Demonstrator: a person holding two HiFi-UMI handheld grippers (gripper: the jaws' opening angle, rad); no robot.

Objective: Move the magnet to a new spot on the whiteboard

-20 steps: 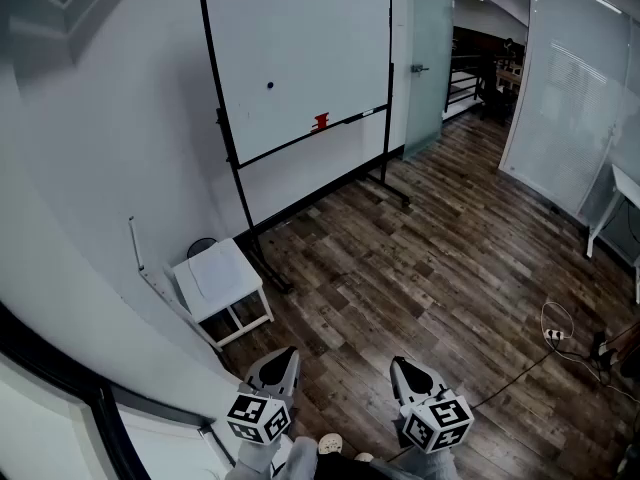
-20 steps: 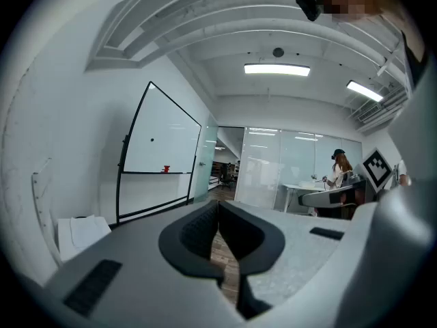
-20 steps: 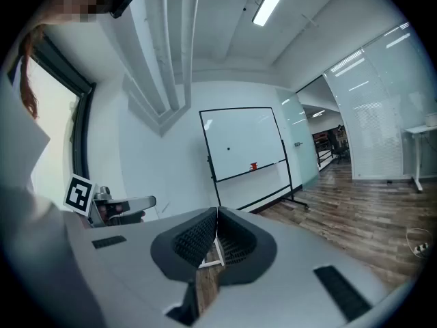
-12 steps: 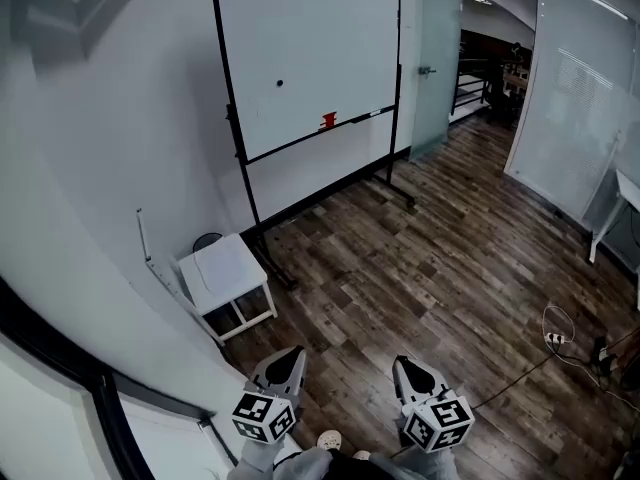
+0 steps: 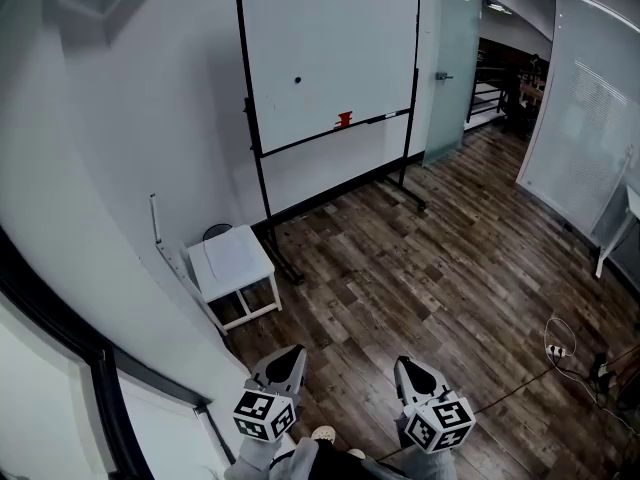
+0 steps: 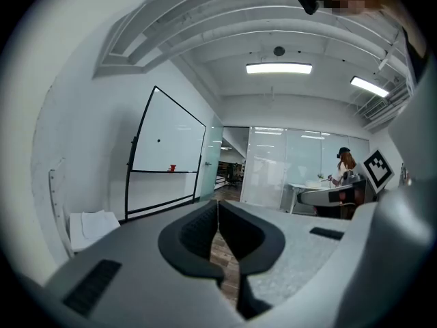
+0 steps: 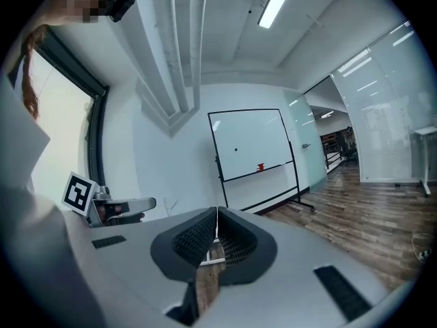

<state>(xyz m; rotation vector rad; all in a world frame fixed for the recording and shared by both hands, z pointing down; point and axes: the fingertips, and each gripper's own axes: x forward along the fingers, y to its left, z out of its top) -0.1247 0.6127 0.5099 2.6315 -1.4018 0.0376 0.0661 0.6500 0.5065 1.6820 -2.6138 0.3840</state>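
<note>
The whiteboard stands on a wheeled frame against the far wall. A small black magnet sticks near its middle, and a red item sits on its tray. Both grippers are far from the board, low at the front of the head view. My left gripper and right gripper are shut with nothing between the jaws. The left gripper view shows its closed jaws with the board and the magnet far off. The right gripper view shows the same: closed jaws, board, magnet.
A small white table stands by the left wall between me and the board. A frosted glass door is right of the board. Cables lie on the wood floor at right. A person stands at a desk in the distance.
In the head view the whiteboard and white table have slid to the right and slightly down. Both grippers keep their place at the bottom, shut.
</note>
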